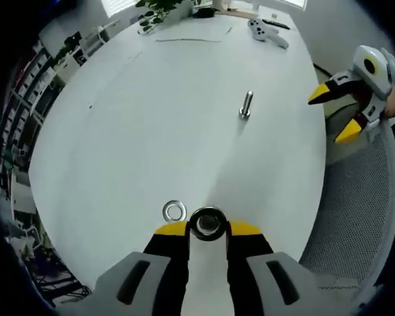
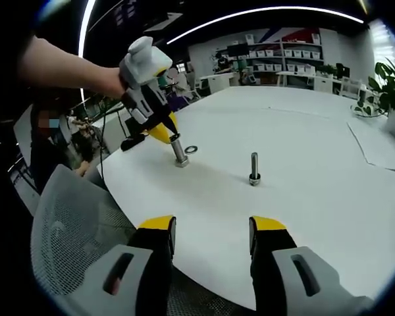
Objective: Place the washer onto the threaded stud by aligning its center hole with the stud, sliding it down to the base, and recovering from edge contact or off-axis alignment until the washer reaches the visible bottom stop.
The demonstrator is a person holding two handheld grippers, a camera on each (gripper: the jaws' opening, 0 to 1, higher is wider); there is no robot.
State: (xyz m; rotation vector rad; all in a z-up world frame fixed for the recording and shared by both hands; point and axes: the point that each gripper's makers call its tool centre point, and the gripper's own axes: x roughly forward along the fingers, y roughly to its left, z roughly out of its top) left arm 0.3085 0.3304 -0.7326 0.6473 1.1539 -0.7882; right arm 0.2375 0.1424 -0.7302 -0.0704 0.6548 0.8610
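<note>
Left gripper view looks across a broad, smooth white oval table (image 1: 151,118) with a matte top. At the near edge of the right gripper view sits a grey mesh-backed chair (image 2: 72,217).

The left gripper (image 1: 209,227), black-bodied with yellow tips, is clenched on a bright metal threaded stud (image 1: 207,222), seen end-on as a dark-centred ring between the tips; in the right gripper view this stud (image 2: 179,151) stands upright on the table, pinched near its top. The right gripper (image 2: 212,230) hangs above the table's edge with its jaws spread and nothing between them.

A second shiny upright bolt (image 1: 246,105) stands alone near the middle of the table, well apart from both grippers.

Smallest is the flat, polished steel washer (image 1: 174,210), lying on the table just beside the held stud, not on it.

By the look of things the task has barely begun: the stud seems steadied, but the washer is yet to be picked up, centred over the thread and slid down to the base.
</note>
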